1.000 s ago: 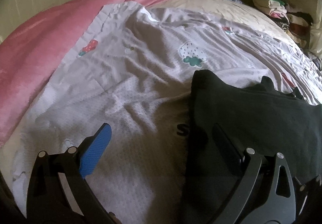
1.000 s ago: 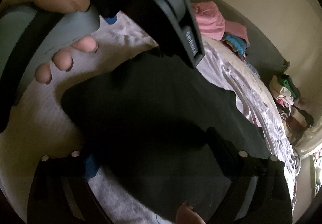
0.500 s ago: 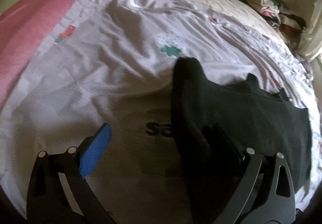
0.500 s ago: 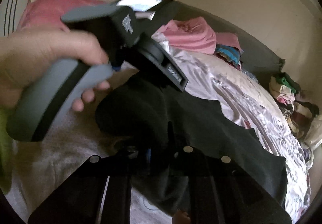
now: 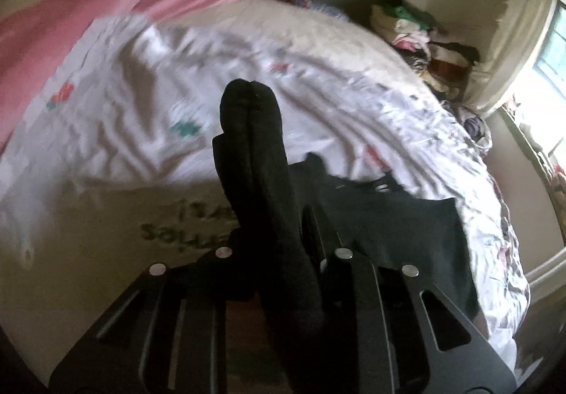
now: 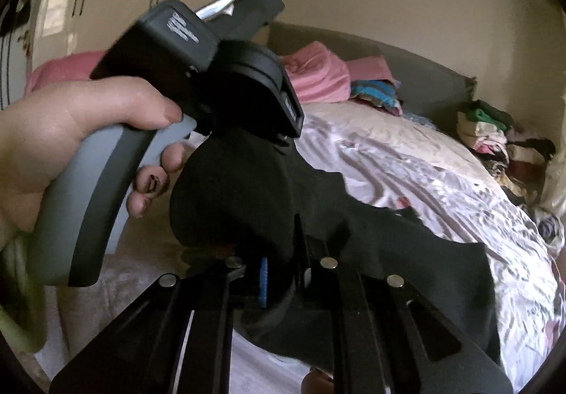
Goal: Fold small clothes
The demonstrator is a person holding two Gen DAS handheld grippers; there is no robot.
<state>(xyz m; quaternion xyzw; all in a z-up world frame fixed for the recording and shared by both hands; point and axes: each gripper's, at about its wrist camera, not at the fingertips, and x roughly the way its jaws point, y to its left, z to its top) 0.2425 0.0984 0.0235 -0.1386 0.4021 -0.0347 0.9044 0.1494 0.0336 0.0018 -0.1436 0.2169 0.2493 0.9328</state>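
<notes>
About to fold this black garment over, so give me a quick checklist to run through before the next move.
1. Left tool shut on the black garment: ok; its jaws have just been closing.
2. Right tool shut on the garment: ok.
3. Gripped edge raised off the white bedspread: ok.
4. Far end resting on the bedspread: ok.
5. Garment flat, without bunching: not ok, it bunches at both grips.
6. Grips at matching corners: cannot tell.

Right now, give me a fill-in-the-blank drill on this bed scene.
1. Both claws are shut on the ____ garment.
2. The blanket bunched along the bed's far side is ____.
3. The left claw has just been ____ on the cloth.
4. The right claw grips the ____ garment too.

Missing: black; pink; closing; same
</notes>
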